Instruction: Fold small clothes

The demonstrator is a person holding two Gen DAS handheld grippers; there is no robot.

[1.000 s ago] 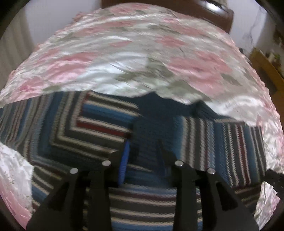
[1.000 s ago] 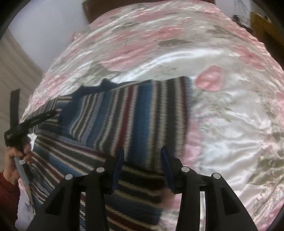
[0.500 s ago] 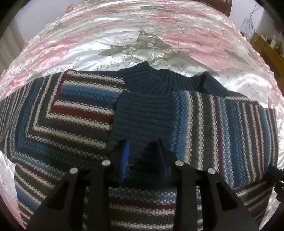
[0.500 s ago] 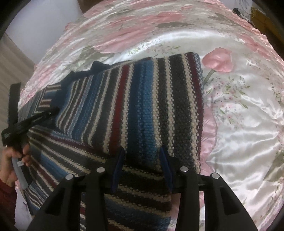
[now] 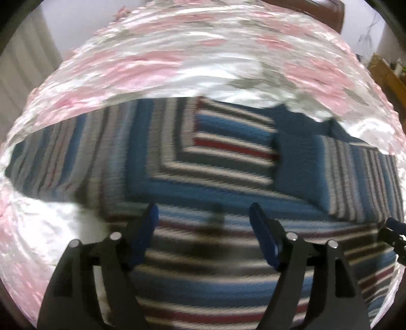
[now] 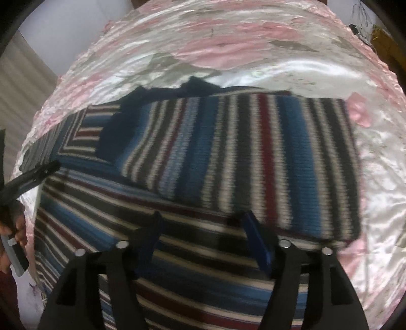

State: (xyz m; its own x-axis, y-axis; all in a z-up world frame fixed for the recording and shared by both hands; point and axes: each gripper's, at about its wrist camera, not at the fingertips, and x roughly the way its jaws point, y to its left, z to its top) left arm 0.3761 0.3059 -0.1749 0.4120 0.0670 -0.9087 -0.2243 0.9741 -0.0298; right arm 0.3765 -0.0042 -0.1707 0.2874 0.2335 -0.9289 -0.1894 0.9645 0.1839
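Observation:
A striped knit sweater [image 5: 203, 157] in blue, grey, white and dark red lies on the bed, its right sleeve [image 6: 253, 162] folded across the chest with the navy cuff [image 5: 297, 165] near the collar. Its left sleeve [image 5: 63, 149] stretches out to the left. My left gripper [image 5: 204, 215] hovers open over the sweater's lower body, with nothing between its fingers. My right gripper [image 6: 201, 224] is also open, just below the folded sleeve's edge, holding nothing. The left gripper's black tip [image 6: 38, 172] shows at the left of the right wrist view.
The sweater rests on a shiny white and pink floral bedspread [image 5: 203, 58]. A dark wooden headboard [image 5: 317, 10] is at the far end, wooden furniture [image 5: 390, 73] to the right. A person's hand [image 6: 15, 228] holds the left gripper's handle.
Both grippers have opened and let go of the folded right sleeve, which now lies across the chest. The left gripper has swung left, bringing the outstretched left sleeve into view.

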